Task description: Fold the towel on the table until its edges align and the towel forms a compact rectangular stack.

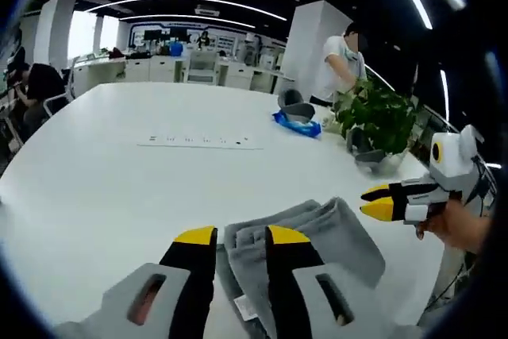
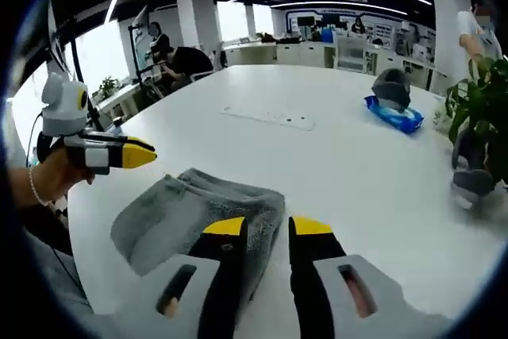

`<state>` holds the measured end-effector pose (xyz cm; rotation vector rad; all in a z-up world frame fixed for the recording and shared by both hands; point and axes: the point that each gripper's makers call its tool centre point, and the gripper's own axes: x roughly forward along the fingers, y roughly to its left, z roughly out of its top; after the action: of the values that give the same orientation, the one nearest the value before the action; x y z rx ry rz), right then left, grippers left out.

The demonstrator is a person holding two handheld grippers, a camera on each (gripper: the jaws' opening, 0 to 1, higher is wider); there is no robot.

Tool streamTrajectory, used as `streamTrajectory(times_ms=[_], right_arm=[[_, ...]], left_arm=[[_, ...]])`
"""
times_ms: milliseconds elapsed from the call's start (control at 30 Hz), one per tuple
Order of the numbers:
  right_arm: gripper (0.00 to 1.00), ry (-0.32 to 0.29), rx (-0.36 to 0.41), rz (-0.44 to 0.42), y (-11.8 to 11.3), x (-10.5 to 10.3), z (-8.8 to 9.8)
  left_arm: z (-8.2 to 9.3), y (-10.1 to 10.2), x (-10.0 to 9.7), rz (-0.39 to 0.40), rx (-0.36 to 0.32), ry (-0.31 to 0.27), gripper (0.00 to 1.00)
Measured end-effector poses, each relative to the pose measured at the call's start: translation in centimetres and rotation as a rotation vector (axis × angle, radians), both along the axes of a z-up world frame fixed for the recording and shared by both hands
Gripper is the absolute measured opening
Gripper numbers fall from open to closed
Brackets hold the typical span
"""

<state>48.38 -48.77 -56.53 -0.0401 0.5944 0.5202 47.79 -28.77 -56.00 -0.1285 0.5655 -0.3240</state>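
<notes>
On the bench [image 1: 95, 188], the folded towel [image 1: 302, 236] is lying free; both grippers, left [image 1: 241, 236] and right [image 2: 267, 226], are hovering apart, empty; next I'd judge edge alignment.

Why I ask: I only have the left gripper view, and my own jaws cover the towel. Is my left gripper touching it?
Observer: No. In the right gripper view the left gripper hovers off to one side of the towel, with a gap between them.
Operator: And where does the right gripper sit?
Observer: The right gripper is open. One jaw tip overlaps the towel's edge and the other is over bare table. Nothing is between them.
</notes>
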Motion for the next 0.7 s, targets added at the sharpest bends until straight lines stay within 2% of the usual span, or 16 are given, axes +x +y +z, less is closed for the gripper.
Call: streamTrajectory(times_ms=[100,200,267,367,467,600,700], right_arm=[[0.23,-0.058,0.033,-0.031,-1.0,-1.6,2.0],[0.27,-0.078,0.050,-0.086,-2.2,-3.8,3.1],[0.32,-0.108,0.111,-0.130,-2.8,-5.1,4.0],[0.41,-0.123,0.139,-0.165,-3.7,-7.1,4.6],[0.48,-0.135,0.151,-0.197,-4.6,-8.6,5.0],[0.55,-0.159,0.163,-0.222,-5.3,-10.0,5.4],[0.59,-0.157,0.150,-0.217,-5.3,-10.9,5.1]], left_arm=[[1.2,0.7,-2.4,0.018,-0.034,-0.027,0.32],[2.5,1.6,-4.9,0.041,-0.058,-0.067,0.38],[3.1,2.0,-5.9,0.053,-0.084,-0.083,0.41],[4.4,2.7,-7.9,0.082,-0.115,-0.120,0.49],[5.7,2.8,-9.4,0.091,-0.145,-0.164,0.61],[6.5,3.0,-11.3,0.088,-0.131,-0.193,0.70],[6.4,3.2,-12.2,0.081,-0.100,-0.212,0.79]])
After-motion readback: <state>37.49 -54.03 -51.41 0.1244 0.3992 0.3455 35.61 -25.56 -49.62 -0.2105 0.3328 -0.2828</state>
